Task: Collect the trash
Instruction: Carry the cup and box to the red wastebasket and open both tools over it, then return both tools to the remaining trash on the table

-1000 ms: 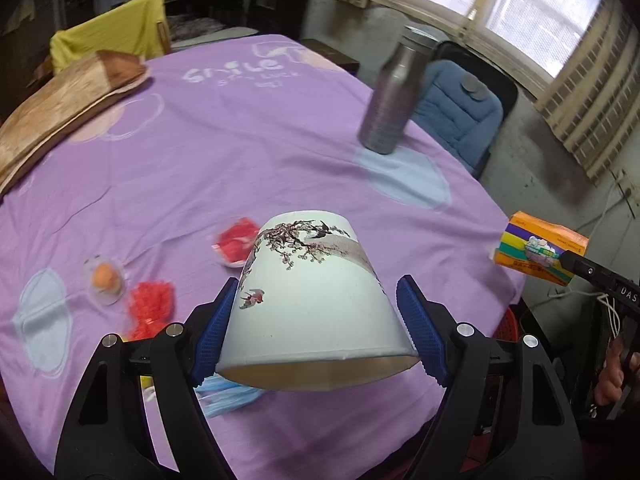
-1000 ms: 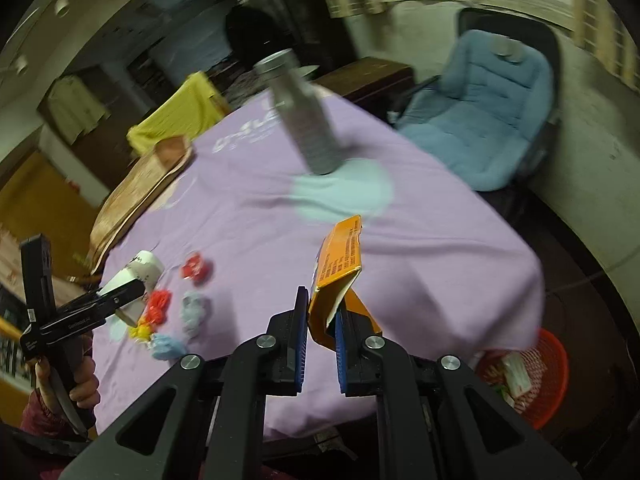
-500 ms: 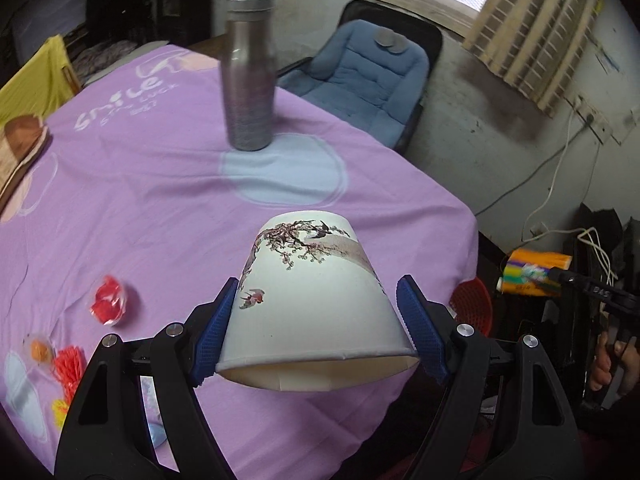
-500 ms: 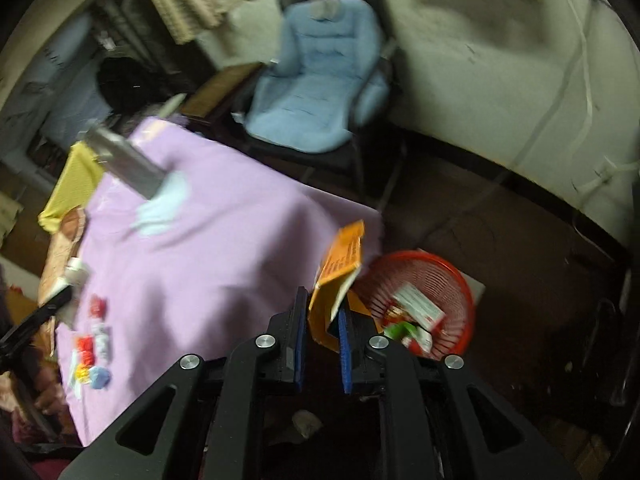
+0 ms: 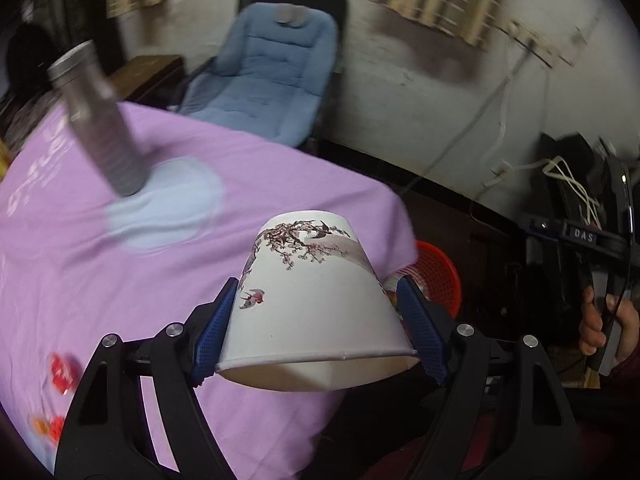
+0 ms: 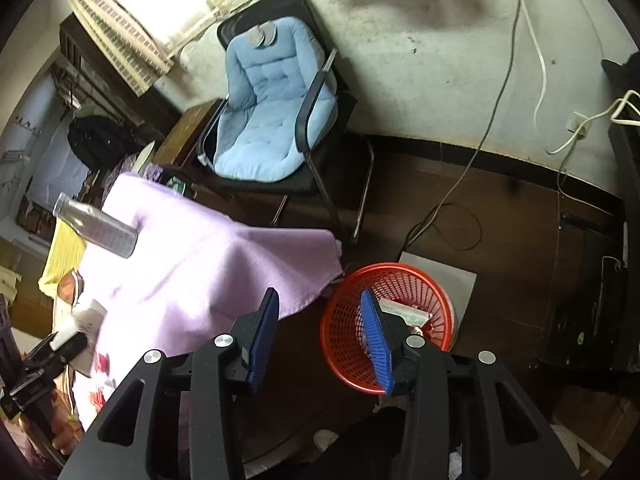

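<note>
My left gripper [image 5: 316, 320] is shut on a white paper cup [image 5: 316, 300] with a blossom-and-bird print, held sideways above the edge of the purple-clothed table [image 5: 120, 280]. The red mesh trash basket [image 6: 352, 320] stands on the floor beside the table corner and holds some packaging; it shows behind the cup in the left wrist view [image 5: 440, 276]. My right gripper [image 6: 320, 332] is open and empty, above the basket's near rim. The left gripper with the cup shows at the lower left of the right wrist view [image 6: 76, 332].
A steel bottle [image 5: 100, 128] stands on the table. Red and orange wrappers [image 5: 60, 372] lie at the table's near left. A blue cushioned chair [image 6: 264, 120] stands behind the table. Cables [image 6: 480, 152] trail over the dark floor. Dark equipment [image 6: 600, 300] stands at the right.
My right gripper swung from the table to over the red basket and opened; the orange box it held is gone from it. My left gripper carried the cup toward the table's edge.
</note>
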Demonstrator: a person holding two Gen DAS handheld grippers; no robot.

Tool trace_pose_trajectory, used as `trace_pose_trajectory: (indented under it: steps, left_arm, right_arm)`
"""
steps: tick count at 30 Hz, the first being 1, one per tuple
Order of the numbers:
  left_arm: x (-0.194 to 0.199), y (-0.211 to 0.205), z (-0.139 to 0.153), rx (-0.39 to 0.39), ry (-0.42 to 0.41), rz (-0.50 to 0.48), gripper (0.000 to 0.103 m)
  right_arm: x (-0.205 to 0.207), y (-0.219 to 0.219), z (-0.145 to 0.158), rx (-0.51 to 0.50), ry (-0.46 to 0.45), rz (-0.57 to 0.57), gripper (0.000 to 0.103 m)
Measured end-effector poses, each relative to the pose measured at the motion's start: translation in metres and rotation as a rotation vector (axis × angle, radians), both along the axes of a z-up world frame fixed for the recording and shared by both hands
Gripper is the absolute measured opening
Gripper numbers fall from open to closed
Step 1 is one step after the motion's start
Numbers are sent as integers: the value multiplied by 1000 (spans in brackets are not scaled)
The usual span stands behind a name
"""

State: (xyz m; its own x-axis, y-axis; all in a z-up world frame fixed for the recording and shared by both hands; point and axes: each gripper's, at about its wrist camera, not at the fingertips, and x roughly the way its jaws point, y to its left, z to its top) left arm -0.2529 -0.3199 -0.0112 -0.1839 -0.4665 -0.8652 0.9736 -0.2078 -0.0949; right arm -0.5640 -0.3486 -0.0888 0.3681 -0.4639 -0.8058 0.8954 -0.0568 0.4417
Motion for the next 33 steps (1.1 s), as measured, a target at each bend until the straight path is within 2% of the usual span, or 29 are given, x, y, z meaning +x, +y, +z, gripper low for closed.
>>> trace_pose_trajectory:
  steps: [4, 10, 13, 15, 19, 24, 31, 33]
  left_arm:
    - [-51, -16, -14, 24, 9, -137, 76]
    - [-126, -39, -52, 96, 15, -323, 77]
    - [-153, -46, -66, 117, 12, -368, 79]
    - [-168, -52, -73, 121, -24, -378, 82]
    - [-177, -58, -72, 125, -33, -378, 83]
    - [-140, -60, -50, 77, -36, -297, 84]
    - [-49, -46, -27, 50, -20, -63, 84]
    - [-19, -37, -24, 52, -23, 23, 85]
  right_arm:
    - [-14, 10, 2, -9, 3, -28, 44]
    - [-41, 27, -2, 1, 20, -83, 45]
    - [-54, 37, -6, 9, 27, -119, 46]
    - [-62, 43, -8, 13, 39, -139, 47]
    - [-73, 50, -8, 17, 42, -168, 47]
    - [-60, 33, -5, -2, 15, -142, 48]
    - [1, -2, 13, -54, 7, 36, 48]
    - [19, -11, 19, -65, 9, 88, 51]
